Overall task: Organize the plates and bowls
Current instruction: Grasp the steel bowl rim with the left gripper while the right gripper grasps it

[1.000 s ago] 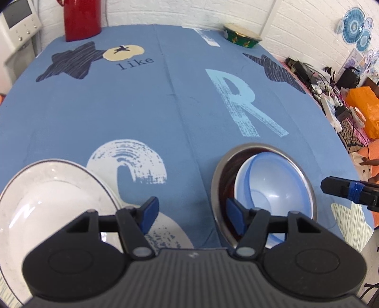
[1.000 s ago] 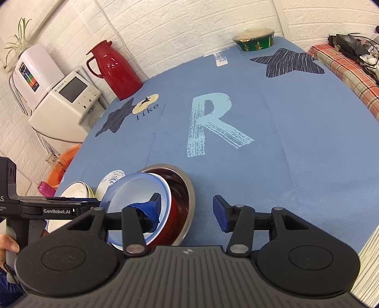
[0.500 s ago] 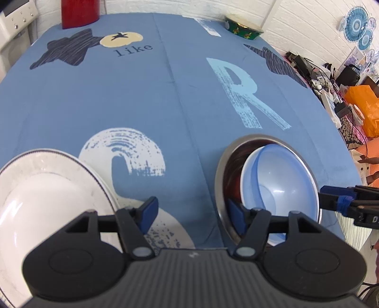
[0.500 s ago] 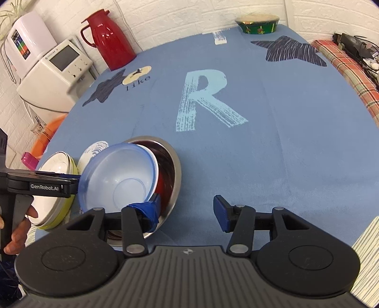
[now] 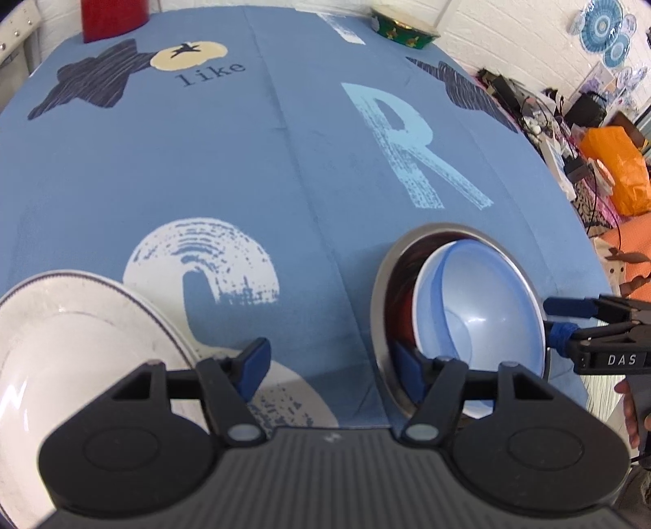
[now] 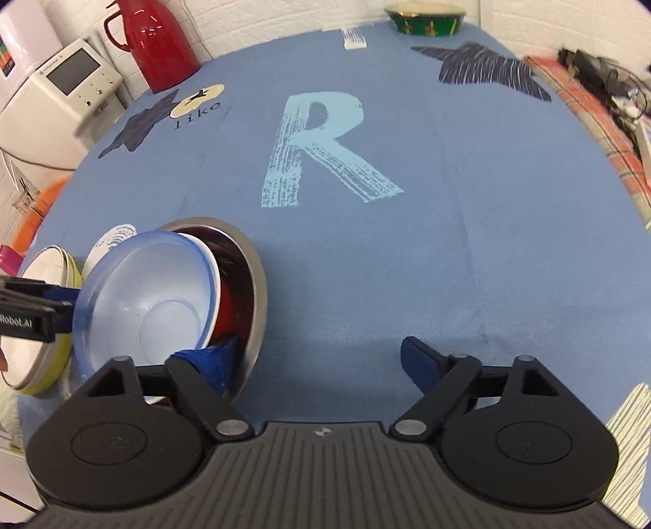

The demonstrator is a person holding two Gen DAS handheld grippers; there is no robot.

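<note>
A light blue bowl (image 5: 484, 313) lies tilted inside a red bowl (image 6: 226, 313), nested in a steel bowl (image 5: 380, 293). In the right wrist view the blue bowl (image 6: 142, 305) and steel bowl (image 6: 252, 276) sit at the lower left. A white plate (image 5: 73, 325) lies at the left, on a yellow-rimmed dish (image 6: 61, 358). My left gripper (image 5: 329, 362) is open, between the plate and the steel bowl, its right finger at the bowl's rim. My right gripper (image 6: 321, 362) is open, its left finger (image 6: 211, 362) at the stack's near edge.
The table wears a blue cloth (image 5: 244, 162) printed with an R and stars. A red jug (image 6: 158, 44) and a green patterned bowl (image 6: 423, 18) stand at the far edge. A white appliance (image 6: 61, 93) stands off the table's left. Clutter lies beyond the right edge.
Both grippers have drawn back a little from the stacked bowls. The blue bowl now rests in the stack with neither gripper holding it.
</note>
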